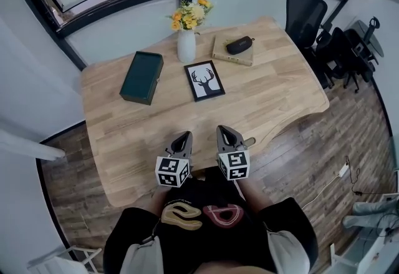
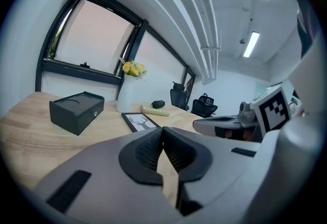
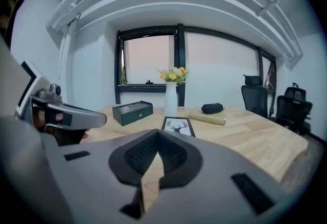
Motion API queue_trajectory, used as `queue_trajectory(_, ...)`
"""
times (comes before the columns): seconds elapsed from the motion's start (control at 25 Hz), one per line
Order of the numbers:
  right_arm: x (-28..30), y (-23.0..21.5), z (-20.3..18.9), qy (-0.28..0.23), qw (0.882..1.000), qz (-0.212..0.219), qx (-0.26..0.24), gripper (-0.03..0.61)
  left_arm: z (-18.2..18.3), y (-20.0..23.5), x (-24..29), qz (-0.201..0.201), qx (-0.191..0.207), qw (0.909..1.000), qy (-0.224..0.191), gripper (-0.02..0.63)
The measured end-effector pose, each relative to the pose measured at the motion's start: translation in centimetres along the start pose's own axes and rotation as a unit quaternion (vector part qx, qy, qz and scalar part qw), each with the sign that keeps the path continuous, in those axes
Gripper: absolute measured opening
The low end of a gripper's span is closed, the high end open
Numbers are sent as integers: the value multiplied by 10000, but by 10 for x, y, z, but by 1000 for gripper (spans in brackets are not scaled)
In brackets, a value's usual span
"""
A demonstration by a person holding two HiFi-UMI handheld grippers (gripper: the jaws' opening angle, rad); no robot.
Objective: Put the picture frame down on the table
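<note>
Our left claw [image 1: 182, 140] and right claw [image 1: 227, 136] are both closed, empty; picture frame [image 1: 205, 80] lies flat on the tabletop [image 1: 274, 95] right by the vase [image 1: 186, 46].

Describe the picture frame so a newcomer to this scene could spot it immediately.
On the light wooden table, find the white vase of yellow flowers near the far edge. Just on its near side the picture frame lies flat. It alone shows a black antlered deer head on white, unlike the plain dark green box to its left.
</note>
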State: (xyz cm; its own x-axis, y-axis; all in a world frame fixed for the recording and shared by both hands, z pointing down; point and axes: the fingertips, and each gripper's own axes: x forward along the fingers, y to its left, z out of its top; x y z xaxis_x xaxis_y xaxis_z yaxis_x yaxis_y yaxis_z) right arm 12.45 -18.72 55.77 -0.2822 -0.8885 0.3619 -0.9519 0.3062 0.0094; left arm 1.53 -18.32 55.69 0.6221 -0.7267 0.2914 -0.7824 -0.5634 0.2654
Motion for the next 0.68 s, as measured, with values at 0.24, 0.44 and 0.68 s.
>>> queue_trajectory(0.24, 1, 5, -8, 108, 9999, -12, -76, 9, -6, 1, 3, -21, 290, 9994, 171, 17)
queue_trajectory(0.44, 5, 8, -10, 131, 9999, 38, -84, 9, -9, 2, 2, -17, 214, 9996, 165, 17)
queue_trajectory(0.68, 13, 19, -7, 87, 9995, 167, -258, 9, -9, 2, -2, -92, 174, 9997, 132, 17)
